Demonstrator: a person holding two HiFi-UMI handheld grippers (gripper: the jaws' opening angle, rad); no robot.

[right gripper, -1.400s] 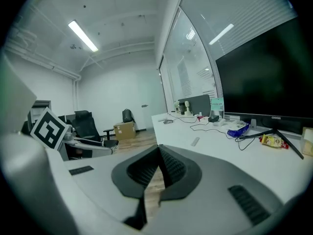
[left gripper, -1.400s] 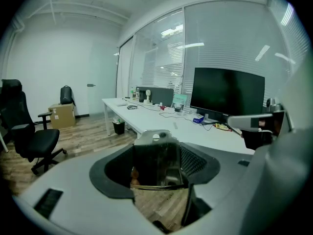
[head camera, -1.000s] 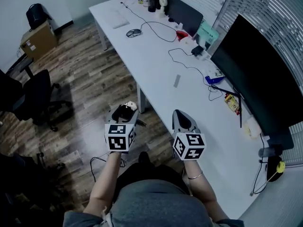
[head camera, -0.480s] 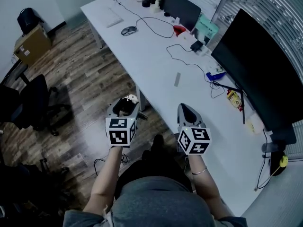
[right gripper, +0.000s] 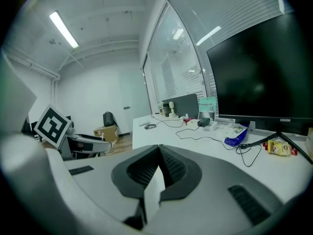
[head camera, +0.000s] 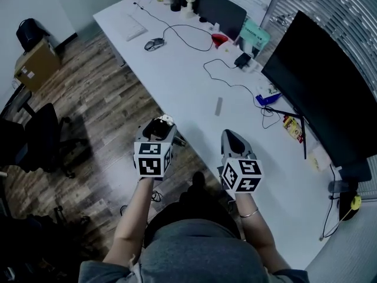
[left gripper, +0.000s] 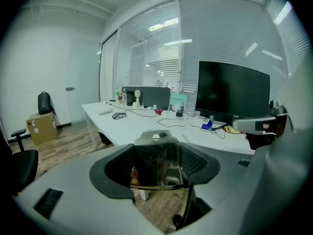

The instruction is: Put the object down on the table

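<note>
We see the object [left gripper: 156, 161] best in the left gripper view: a flat, shiny, dark metallic-looking piece, roughly rectangular, with a narrower tab at the top pierced by one small round hole, and a mirror-like face that throws back blurred brown and grey patches. The left gripper [head camera: 155, 134] is clamped on it, one black pad pressed against each side, and the piece stands upright between them. In the head view this gripper hangs over the wooden floor [head camera: 100, 99], just off the near edge of the long white table [head camera: 188, 93], so the object is in the air and not on the tabletop. The right gripper [head camera: 230, 135] is over the table's edge, with its ribbed pads closed together and nothing between them. We cannot say what the object actually is. Its lower edge ends at a bright rim inside the jaws, and we cannot tell whether more of it reaches below. From the head view it shows only as a dark shape with a pale bit at the far tip. The marker cubes cover both of the person's hands. The black monitor [head camera: 318, 87] runs off the right of the frame.
</note>
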